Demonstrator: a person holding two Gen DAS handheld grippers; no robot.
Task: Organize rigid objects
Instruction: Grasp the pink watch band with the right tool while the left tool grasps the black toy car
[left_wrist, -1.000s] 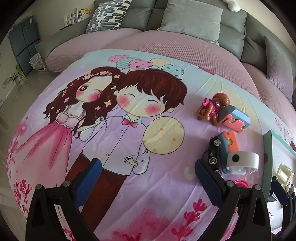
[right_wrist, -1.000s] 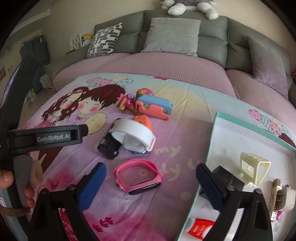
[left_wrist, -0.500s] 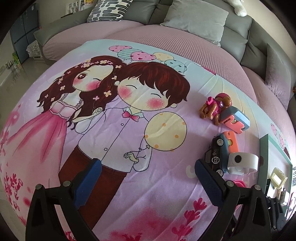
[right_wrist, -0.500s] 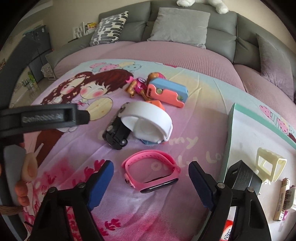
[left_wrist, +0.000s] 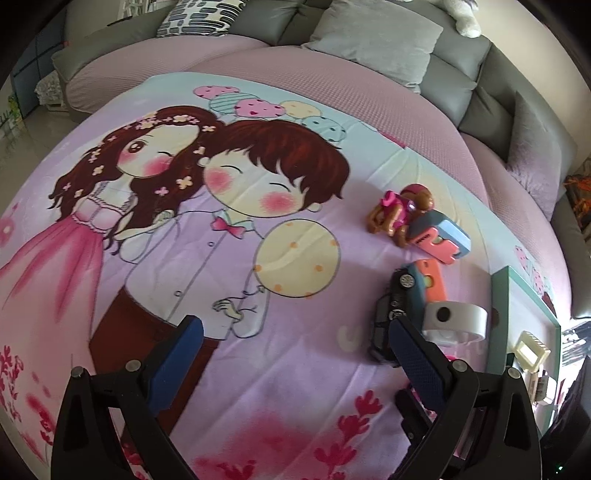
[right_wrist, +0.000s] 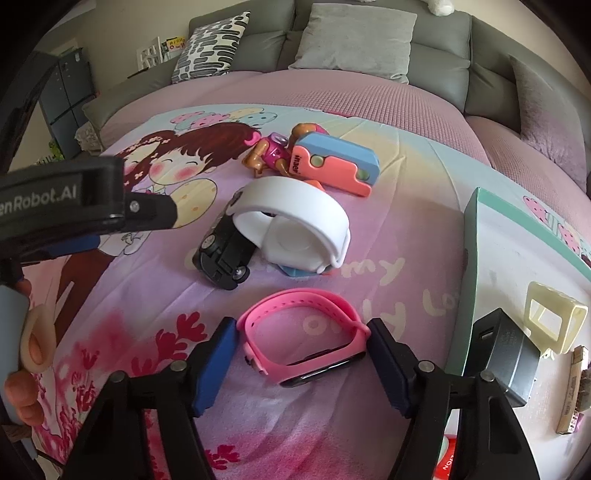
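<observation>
A pink watch band (right_wrist: 299, 295) lies on the cartoon-print blanket, between the blue pads of my right gripper (right_wrist: 301, 328). The jaws are closing around it; the right pad is at the band's end, and a thin gap shows at the left pad. Behind it lie a black toy car (right_wrist: 221, 258), a white band (right_wrist: 295, 206), a blue and pink block (right_wrist: 336, 162) and a toy dog figure (right_wrist: 273, 151). My left gripper (left_wrist: 294, 326) hovers open over the blanket's print with nothing between its fingers; the car (left_wrist: 391, 314) lies just beyond its right finger.
A teal-rimmed tray (right_wrist: 471, 258) at the right holds a cream frame (right_wrist: 554, 321), a dark grey box (right_wrist: 509, 354) and other small items. The left tool's black housing (right_wrist: 74, 195) and a hand reach in from the left. Grey sofa cushions (right_wrist: 354, 37) stand behind.
My right gripper has come down over the pink band and its jaws have narrowed around it. The left gripper's view has tilted slightly; its jaws stay wide.
</observation>
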